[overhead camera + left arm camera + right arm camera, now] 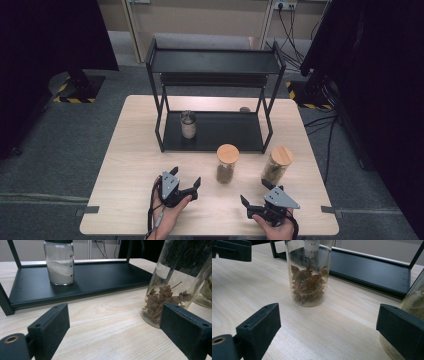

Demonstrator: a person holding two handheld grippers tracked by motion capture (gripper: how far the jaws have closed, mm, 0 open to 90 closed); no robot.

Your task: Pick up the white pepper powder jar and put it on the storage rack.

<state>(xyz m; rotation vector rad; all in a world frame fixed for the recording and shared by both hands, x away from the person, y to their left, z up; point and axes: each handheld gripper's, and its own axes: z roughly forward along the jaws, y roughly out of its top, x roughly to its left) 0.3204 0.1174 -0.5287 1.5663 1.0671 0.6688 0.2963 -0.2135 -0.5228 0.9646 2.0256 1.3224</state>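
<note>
1. Both grippers sit nearest the high camera, at the near edge of the surface (130,150): left gripper (192,187) and right gripper (252,202), each in a hand, well apart from one another.
2. Left gripper: jaws spread wide, nothing between them. It points toward the star anise jar (226,164), near it, not touching.
3. Right gripper: jaws spread wide, holding nothing. Leaf jar (276,165) stands just beyond it.
4. Star anise jar: glass, round wooden lid, upright on the bare surface in front of the rack (215,62), between the two grippers and a little farther out. Left gripper view has it just beyond the right-hand jaw; brown star-shaped pods fill the lower part.
5. Leaf jar: same build, wooden lid, upright, to the right of the star anise jar, apart from it.
6. Rack: black, two tiers, at the far half of the surface. Powder jar (188,125) stands upright on the left part of its lower shelf; pale powder inside, dark cap.
</note>
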